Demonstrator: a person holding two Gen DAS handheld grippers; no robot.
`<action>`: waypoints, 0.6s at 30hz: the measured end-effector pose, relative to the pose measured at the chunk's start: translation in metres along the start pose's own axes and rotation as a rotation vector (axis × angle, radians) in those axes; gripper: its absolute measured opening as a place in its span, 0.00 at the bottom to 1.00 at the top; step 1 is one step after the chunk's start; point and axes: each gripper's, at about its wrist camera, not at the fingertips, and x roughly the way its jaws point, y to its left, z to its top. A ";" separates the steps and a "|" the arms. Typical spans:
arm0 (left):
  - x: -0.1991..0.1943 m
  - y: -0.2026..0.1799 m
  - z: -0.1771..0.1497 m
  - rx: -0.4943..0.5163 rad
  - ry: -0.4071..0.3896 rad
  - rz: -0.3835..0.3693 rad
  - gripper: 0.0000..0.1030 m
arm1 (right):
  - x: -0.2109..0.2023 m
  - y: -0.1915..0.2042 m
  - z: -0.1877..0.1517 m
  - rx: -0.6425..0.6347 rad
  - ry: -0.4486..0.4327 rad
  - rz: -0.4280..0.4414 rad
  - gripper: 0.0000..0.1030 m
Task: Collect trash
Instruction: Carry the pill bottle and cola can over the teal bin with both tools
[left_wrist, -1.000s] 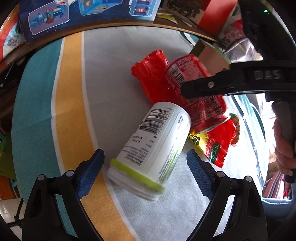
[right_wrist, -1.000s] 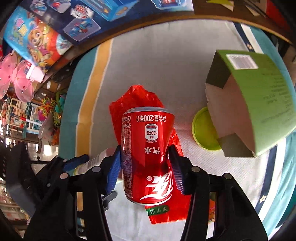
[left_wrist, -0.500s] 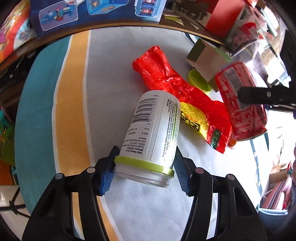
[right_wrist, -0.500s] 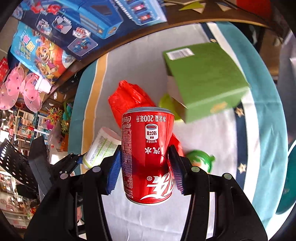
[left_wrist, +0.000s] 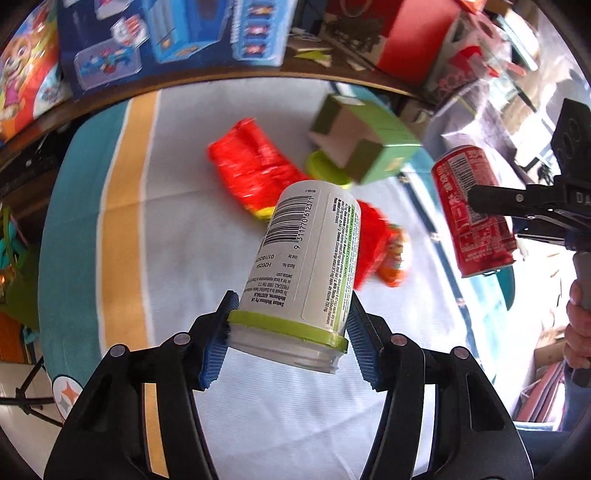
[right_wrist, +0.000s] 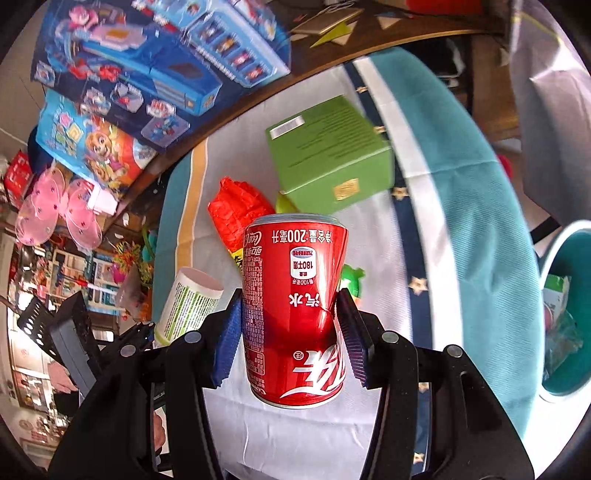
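My left gripper (left_wrist: 286, 338) is shut on a white bottle (left_wrist: 306, 258) with a lime-green band, lifted off the table. My right gripper (right_wrist: 290, 336) is shut on a dented red soda can (right_wrist: 293, 310), also held in the air. That can (left_wrist: 471, 210) shows at the right of the left wrist view, and the bottle (right_wrist: 186, 301) shows at the lower left of the right wrist view. On the striped tablecloth (left_wrist: 177, 229) lie a crumpled red wrapper (left_wrist: 255, 168), a green carton (right_wrist: 328, 155), a lime lid (left_wrist: 325, 170) and a small orange packet (left_wrist: 395, 258).
A teal bin (right_wrist: 565, 306) with trash inside stands at the right, below the table edge. Toy boxes (right_wrist: 155, 66) crowd the far side of the table. A person's hand (left_wrist: 578, 332) grips the right tool's handle.
My left jaws closed on the white bottle and lifted it off the cloth. My right gripper carried the can up and to the right, away from the wrapper, bringing the teal bin into view.
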 end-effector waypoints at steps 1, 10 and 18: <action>-0.001 -0.007 0.001 0.009 -0.002 -0.005 0.57 | -0.005 -0.005 -0.001 0.010 -0.008 0.004 0.47; 0.000 -0.088 0.017 0.132 -0.007 -0.076 0.57 | -0.067 -0.079 -0.018 0.138 -0.122 0.009 0.47; 0.022 -0.172 0.034 0.259 0.022 -0.128 0.57 | -0.113 -0.158 -0.036 0.270 -0.211 0.002 0.47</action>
